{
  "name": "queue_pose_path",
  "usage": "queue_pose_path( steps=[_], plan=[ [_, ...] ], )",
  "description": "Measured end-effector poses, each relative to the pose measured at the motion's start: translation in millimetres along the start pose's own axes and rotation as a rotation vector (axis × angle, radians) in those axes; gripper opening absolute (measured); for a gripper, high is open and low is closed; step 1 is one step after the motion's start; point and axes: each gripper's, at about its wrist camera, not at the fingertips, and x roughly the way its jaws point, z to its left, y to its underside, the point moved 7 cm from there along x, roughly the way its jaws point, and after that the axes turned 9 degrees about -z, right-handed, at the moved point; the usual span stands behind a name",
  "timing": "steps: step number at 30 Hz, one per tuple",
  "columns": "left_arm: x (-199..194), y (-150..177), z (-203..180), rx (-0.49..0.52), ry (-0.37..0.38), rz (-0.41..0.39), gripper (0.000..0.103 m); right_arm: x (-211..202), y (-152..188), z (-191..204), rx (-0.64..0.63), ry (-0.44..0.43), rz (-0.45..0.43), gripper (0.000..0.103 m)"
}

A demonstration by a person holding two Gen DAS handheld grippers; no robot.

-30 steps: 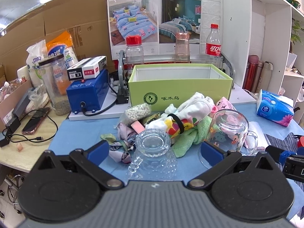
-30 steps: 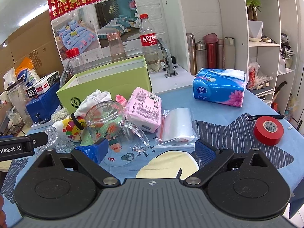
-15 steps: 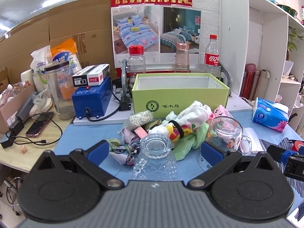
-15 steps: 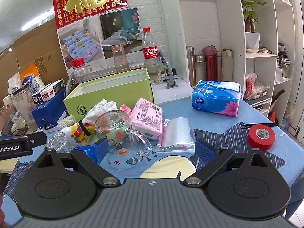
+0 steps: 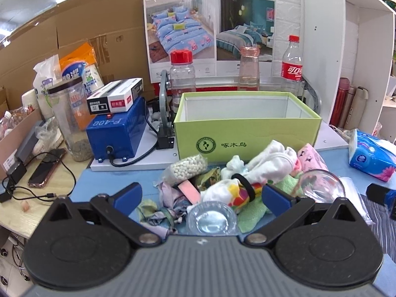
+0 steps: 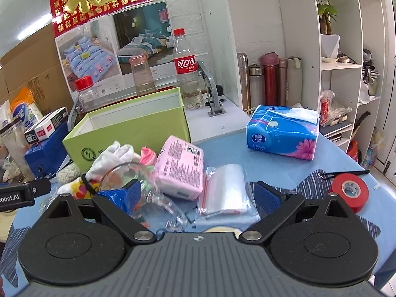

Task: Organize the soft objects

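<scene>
A heap of soft things lies in front of an open green box (image 5: 247, 133): white socks (image 5: 272, 158), a colourful rolled cloth (image 5: 237, 190), a green towel (image 5: 255, 210), a patterned scarf (image 5: 170, 203) and a bag of white beads (image 5: 188, 168). My left gripper (image 5: 201, 195) is open and empty, raised just before the heap. My right gripper (image 6: 195, 193) is open and empty above a pink tissue pack (image 6: 180, 170) and a clear zip bag (image 6: 225, 190). The box also shows in the right wrist view (image 6: 128, 128).
Two upturned glasses stand by the heap: a small one (image 5: 210, 220) and a mug (image 6: 138, 188). A blue tissue pack (image 6: 282, 133) and red tape (image 6: 350, 193) lie right. Bottles (image 5: 292, 66), a blue device (image 5: 116, 133) and a jar (image 5: 71, 121) stand behind.
Both grippers have lifted and pulled back a little, so the heap and glasses sit lower in both views. Nothing was taken hold of.
</scene>
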Motion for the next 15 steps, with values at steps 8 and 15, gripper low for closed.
queue_pose_path(
  steps=[8,15],
  plan=[
    [42.5,-15.0,54.6,-0.066,-0.138,0.013,0.102,48.4,-22.7,-34.1,-0.001,0.034,0.013,0.085],
    [76.6,-14.3,76.7,-0.086,-0.21,0.068,0.102,124.3,-34.5,10.3,-0.002,-0.17,0.138,0.085]
  ],
)
